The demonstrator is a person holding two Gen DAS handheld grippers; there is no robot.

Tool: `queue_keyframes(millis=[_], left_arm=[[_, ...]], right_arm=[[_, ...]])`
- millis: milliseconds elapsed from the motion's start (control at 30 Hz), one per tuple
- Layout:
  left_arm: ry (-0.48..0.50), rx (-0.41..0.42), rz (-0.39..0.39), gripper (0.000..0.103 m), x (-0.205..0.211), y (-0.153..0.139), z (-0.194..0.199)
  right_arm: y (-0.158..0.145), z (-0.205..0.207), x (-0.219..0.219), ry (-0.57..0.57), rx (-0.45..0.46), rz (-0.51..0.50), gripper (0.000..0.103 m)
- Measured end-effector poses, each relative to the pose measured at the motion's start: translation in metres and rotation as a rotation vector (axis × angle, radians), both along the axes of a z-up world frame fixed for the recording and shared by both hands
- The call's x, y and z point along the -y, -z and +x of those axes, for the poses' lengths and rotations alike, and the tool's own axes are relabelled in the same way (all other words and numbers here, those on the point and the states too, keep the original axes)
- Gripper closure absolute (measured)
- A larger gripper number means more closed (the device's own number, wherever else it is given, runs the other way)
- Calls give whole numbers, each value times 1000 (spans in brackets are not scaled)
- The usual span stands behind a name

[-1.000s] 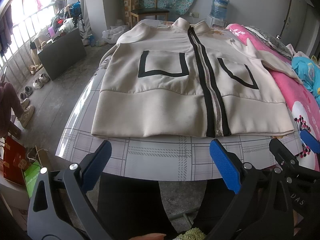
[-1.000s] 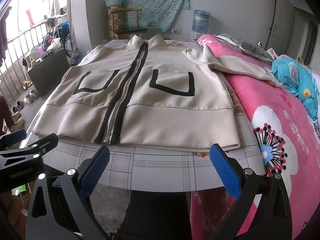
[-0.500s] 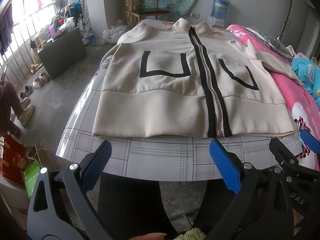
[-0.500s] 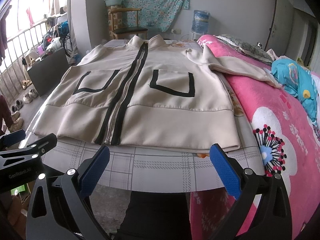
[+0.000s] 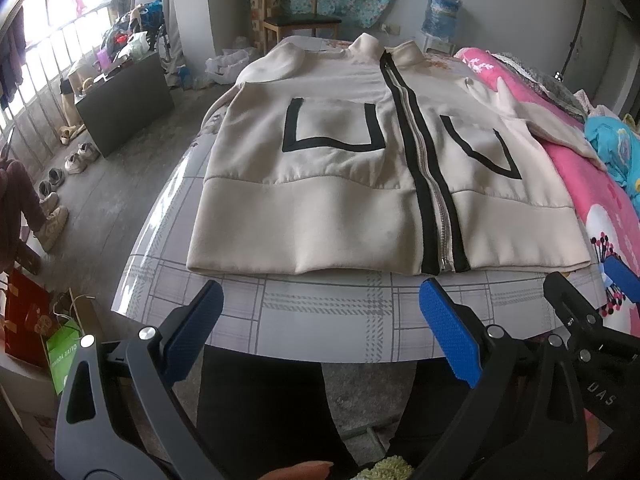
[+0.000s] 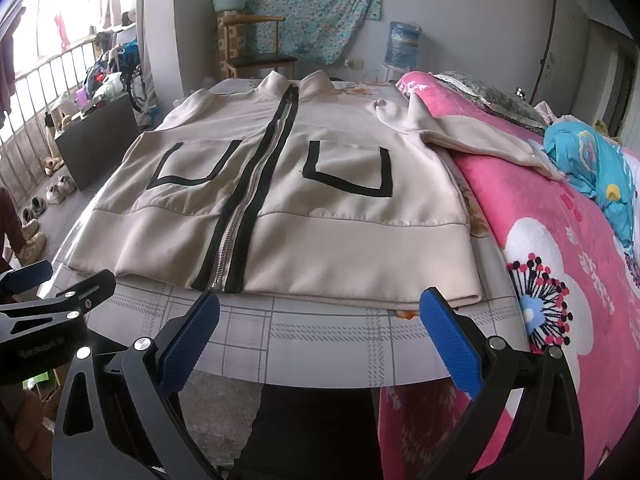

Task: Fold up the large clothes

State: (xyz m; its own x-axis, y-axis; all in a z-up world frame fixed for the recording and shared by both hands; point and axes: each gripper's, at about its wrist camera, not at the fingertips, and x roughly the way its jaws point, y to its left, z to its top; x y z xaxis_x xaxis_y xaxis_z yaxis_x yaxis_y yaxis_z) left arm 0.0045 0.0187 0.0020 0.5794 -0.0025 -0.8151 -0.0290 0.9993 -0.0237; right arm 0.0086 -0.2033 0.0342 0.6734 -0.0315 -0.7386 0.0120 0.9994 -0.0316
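A large beige zip jacket (image 5: pixel 352 196) with black pocket outlines and a black zipper band lies flat, front up, on the checked table (image 5: pixel 320 316); it also shows in the right wrist view (image 6: pixel 288 200). Its hem faces me. One sleeve (image 6: pixel 480 140) stretches right onto the pink blanket. My left gripper (image 5: pixel 320 320) is open and empty, just short of the table's near edge, before the hem. My right gripper (image 6: pixel 320 320) is open and empty, beside the left one, before the hem's right half.
A pink flowered blanket (image 6: pixel 560 264) covers the bed at the right, with a blue garment (image 6: pixel 600 168) on it. A wooden chair (image 5: pixel 300 20) and a water bottle (image 5: pixel 442 12) stand behind the table. Shoes (image 5: pixel 60 176) and a dark box (image 5: pixel 124 100) are on the floor left.
Both grippers have barely moved; the left view has shifted slightly, with the jacket sitting a little more to the right in it. Both stay open.
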Motion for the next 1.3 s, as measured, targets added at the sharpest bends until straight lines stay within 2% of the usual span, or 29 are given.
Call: queue_keyframes(millis=[367, 567, 633, 667, 767, 833, 933, 1033, 1167, 1233, 1267, 1300], left_arm=[[59, -34, 11, 8, 11, 23, 7], [122, 27, -68, 8, -6, 30, 8], [148, 44, -124, 8, -16, 33, 10], [146, 55, -176, 8, -27, 36, 12], [119, 59, -213, 8, -46, 41, 18], [102, 72, -200, 8, -59, 41, 25], [45, 113, -119, 8, -73, 36, 34], [-32, 130, -64, 8, -88, 37, 52], [-94, 119, -14, 8, -101, 47, 73], [-104, 102, 4, 18, -103, 54, 83], [-105, 87, 5, 30, -105, 58, 88], [-109, 74, 0, 33, -106, 61, 91]], right_arm=[[4, 9, 13, 8, -8, 16, 5], [15, 15, 52, 59, -28, 21, 5], [18, 19, 68, 87, -35, 9, 5], [19, 20, 76, 99, -37, 10, 5], [24, 25, 102, 135, -52, 36, 5], [28, 31, 111, 146, -66, 63, 6], [34, 40, 125, 150, -82, 110, 11], [44, 54, 134, 152, -106, 142, 20], [54, 67, 136, 156, -141, 129, 34], [56, 72, 135, 162, -142, 92, 40], [55, 74, 134, 162, -142, 79, 42], [55, 76, 134, 160, -141, 70, 45]])
